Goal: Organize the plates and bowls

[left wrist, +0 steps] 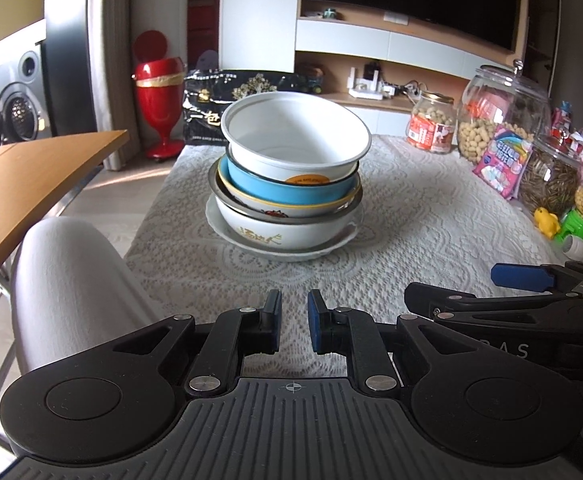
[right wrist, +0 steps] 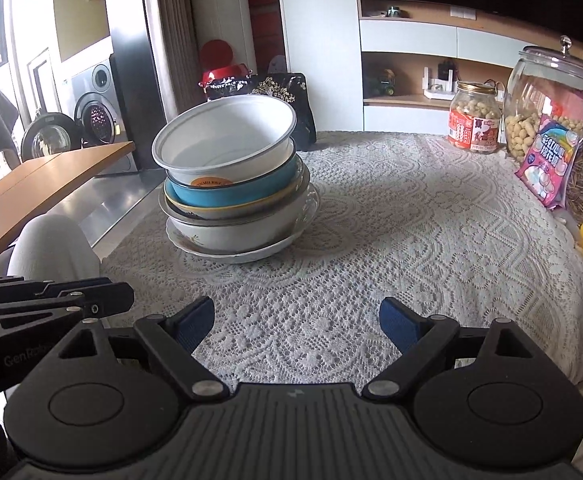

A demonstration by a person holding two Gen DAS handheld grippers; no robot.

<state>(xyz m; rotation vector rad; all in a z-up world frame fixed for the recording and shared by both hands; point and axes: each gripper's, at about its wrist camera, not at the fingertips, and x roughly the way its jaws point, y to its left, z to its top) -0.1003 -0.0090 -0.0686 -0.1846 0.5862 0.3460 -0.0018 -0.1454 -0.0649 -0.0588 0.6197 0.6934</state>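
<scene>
One stack of dishes (left wrist: 289, 176) is standing on the lace-covered counter (left wrist: 431, 216), toward its left edge and about midway back. From the bottom up it is showing a white plate (left wrist: 227, 234), a white patterned bowl (left wrist: 287, 232), a metal-rimmed bowl, a yellow-rimmed bowl, a blue bowl (left wrist: 283, 188) and a large white bowl (left wrist: 295, 136) sitting tilted on top.

Both grippers are hovering over the near edge of the counter, well apart from the stack and holding nothing. The left gripper (left wrist: 294, 326) is presenting its jaws nearly closed, with only a narrow gap between the blue pads. The right gripper (right wrist: 297, 324) is presenting its jaws spread wide.

The stack is lying straight ahead of the left gripper, and ahead and to the left of the right gripper. Judging from this, the left hand is better aligned, but only the right gripper is currently wide enough to take a bowl rim. The tilted top bowl is likely to shift if nudged.

Snack jars (left wrist: 503, 116) are lining the right edge of the counter.
</scene>
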